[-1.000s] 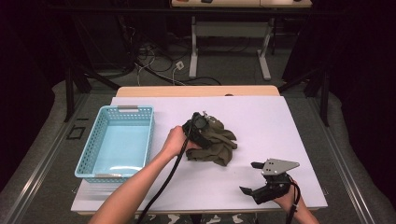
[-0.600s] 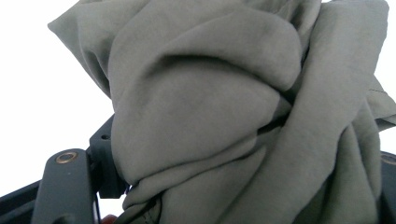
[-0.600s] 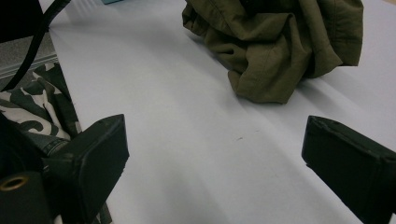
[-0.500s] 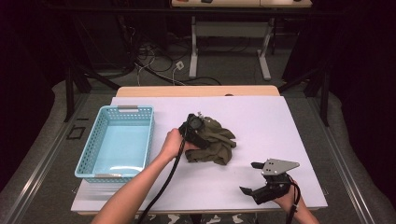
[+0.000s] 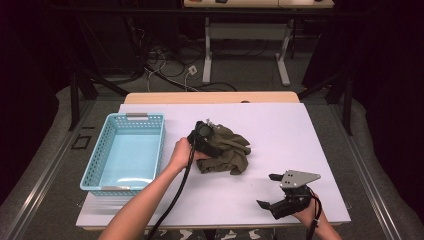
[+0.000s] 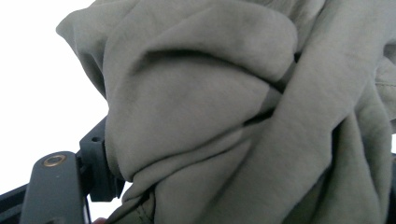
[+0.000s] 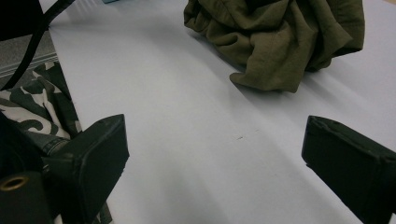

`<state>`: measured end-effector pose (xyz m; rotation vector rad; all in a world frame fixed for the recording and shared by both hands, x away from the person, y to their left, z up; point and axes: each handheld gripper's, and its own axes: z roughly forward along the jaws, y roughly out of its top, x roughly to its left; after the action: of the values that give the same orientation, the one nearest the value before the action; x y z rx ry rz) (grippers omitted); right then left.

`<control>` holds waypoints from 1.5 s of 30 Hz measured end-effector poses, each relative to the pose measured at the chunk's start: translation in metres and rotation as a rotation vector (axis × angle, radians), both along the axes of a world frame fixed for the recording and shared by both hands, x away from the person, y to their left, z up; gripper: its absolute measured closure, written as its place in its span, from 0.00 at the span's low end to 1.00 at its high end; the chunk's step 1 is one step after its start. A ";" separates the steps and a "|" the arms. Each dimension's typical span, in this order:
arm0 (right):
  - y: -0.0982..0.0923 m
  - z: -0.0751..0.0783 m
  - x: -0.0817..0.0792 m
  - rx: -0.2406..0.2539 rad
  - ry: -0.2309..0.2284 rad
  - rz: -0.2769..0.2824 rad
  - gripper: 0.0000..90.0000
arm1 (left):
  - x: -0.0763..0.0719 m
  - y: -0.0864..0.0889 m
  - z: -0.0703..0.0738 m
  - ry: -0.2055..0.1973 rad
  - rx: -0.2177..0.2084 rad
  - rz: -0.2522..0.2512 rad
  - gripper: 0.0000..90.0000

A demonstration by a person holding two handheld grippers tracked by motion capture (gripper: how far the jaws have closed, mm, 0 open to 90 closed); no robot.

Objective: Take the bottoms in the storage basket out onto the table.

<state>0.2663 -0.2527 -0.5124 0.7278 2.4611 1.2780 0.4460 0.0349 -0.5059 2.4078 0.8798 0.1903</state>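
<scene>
A crumpled olive-green cloth [image 5: 227, 150] lies in the middle of the white table [image 5: 300, 130]. My left gripper [image 5: 204, 134] is pushed into the cloth's left side, held by a hand. In the left gripper view the cloth [image 6: 224, 116] drapes over and between the jaws, which stand wide apart, the left one showing at the lower left. My right gripper [image 5: 267, 191] rests near the table's front right edge, open and empty. In the right gripper view the cloth [image 7: 280, 37] lies well ahead of my right gripper [image 7: 215, 154].
A light blue plastic basket [image 5: 100, 150] stands empty at the table's left side. A black cable [image 5: 177, 195] trails from the left gripper toward the front edge. Bare table surface lies between the cloth and the right gripper.
The left hand and gripper have shifted slightly left and toward the person, and the cloth has bunched a little with them. The right gripper has stayed put.
</scene>
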 end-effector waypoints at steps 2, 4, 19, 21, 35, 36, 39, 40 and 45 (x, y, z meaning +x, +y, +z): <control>0.000 0.000 0.000 0.000 0.001 0.000 0.08 | 0.001 0.001 -0.001 0.003 -0.005 0.007 0.21; 0.000 0.000 0.000 -0.001 -0.001 0.000 0.08 | 0.002 0.002 -0.001 0.003 -0.007 0.010 0.20; 0.000 0.000 0.000 -0.002 -0.002 0.001 0.08 | -0.001 0.005 0.003 -0.017 0.012 0.004 0.03; 0.000 0.000 0.000 -0.002 -0.002 0.001 0.08 | -0.002 0.007 0.004 -0.011 0.004 0.013 0.00; 0.000 0.000 -0.001 -0.002 -0.001 0.001 0.08 | -0.019 0.014 0.022 -0.058 -0.007 0.012 0.00; 0.000 0.000 -0.001 -0.001 -0.001 0.000 0.08 | -0.020 0.015 0.023 -0.058 -0.011 0.012 0.00; 0.000 0.000 -0.001 0.001 -0.002 -0.001 0.08 | -0.023 0.019 0.026 -0.068 -0.014 0.010 0.00; 0.000 0.000 -0.001 0.001 -0.003 -0.001 0.08 | -0.024 0.021 0.027 -0.067 -0.016 0.007 0.00; 0.000 0.000 0.000 -0.001 -0.001 0.002 0.08 | -0.030 0.025 0.031 -0.081 -0.010 0.000 0.00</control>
<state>0.2658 -0.2527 -0.5122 0.7249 2.4614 1.2778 0.4155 0.0600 -0.4748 2.3730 0.8422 0.2802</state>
